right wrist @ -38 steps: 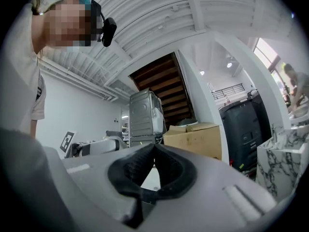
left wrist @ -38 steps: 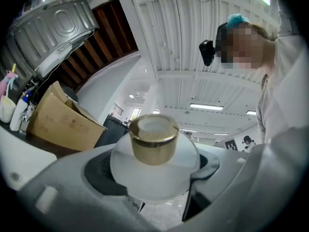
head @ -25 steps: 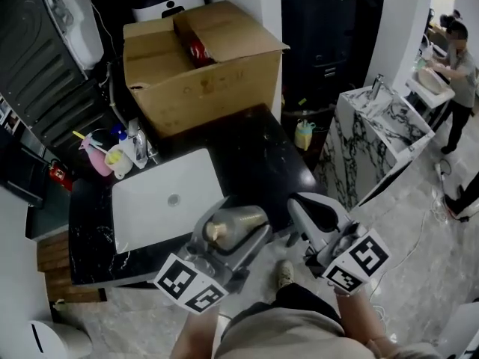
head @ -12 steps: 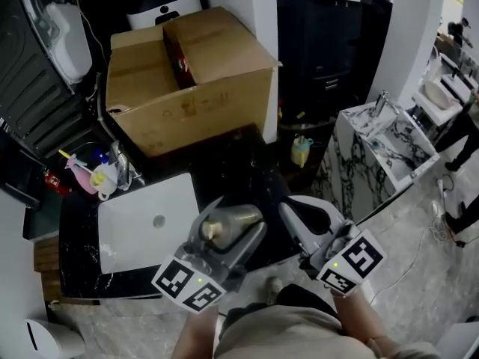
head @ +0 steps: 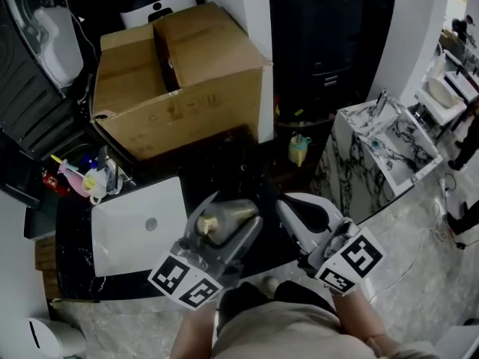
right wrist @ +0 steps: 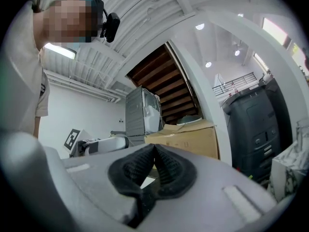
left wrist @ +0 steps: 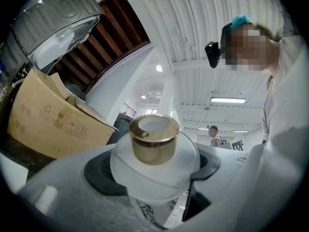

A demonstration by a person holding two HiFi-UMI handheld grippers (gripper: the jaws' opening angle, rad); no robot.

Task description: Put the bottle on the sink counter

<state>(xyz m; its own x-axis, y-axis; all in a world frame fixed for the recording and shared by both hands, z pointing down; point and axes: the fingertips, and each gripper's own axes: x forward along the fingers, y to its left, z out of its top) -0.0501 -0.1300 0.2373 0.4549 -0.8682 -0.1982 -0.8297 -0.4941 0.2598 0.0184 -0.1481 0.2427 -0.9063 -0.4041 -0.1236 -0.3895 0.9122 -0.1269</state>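
Head view: at lower centre of the frame the left gripper (head: 223, 224) is clamped on the bottle (head: 233, 214) (frosted body, gold cap), which overlaps the front edge of the dark counter (head: 247, 163), right of the white sink (head: 127, 230). Beside it, the right gripper (head: 303, 217) has its jaws pressed together, empty. A cardboard box (head: 179, 73) sits upper left.

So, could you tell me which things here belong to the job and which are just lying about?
Job: bottle; left gripper gripping it; black sink counter.
Lying about: cardboard box; toiletries beside the basin; marble vanity.
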